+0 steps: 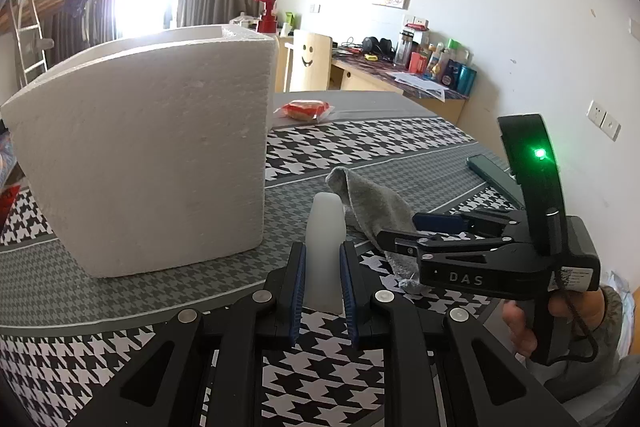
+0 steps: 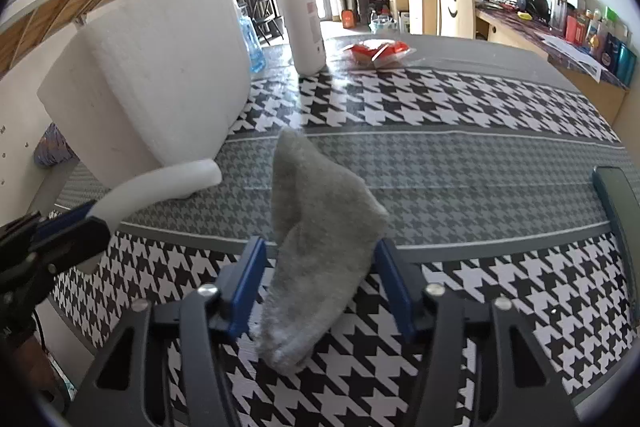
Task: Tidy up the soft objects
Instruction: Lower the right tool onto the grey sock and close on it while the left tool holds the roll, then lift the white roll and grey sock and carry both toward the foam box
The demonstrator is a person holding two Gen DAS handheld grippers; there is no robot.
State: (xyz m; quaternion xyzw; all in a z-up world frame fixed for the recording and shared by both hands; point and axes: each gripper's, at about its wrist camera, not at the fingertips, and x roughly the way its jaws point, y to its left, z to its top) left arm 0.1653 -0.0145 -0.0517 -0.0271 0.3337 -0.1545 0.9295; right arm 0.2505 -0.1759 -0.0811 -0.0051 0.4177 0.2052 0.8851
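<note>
On the left of the worktop (image 2: 440, 163) stands the white foam box (image 1: 152, 155), and just beside it my left gripper (image 1: 323, 291) is clamped narrow on a white foam piece (image 1: 324, 247). To the right, my right gripper (image 2: 320, 291) straddles the grey sock (image 2: 320, 227) half open, pads not pressing.

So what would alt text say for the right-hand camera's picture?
A grey sock lies crumpled on a houndstooth tablecloth between two open blue fingers. A white foam box stands to the left, a white bottle behind.
</note>
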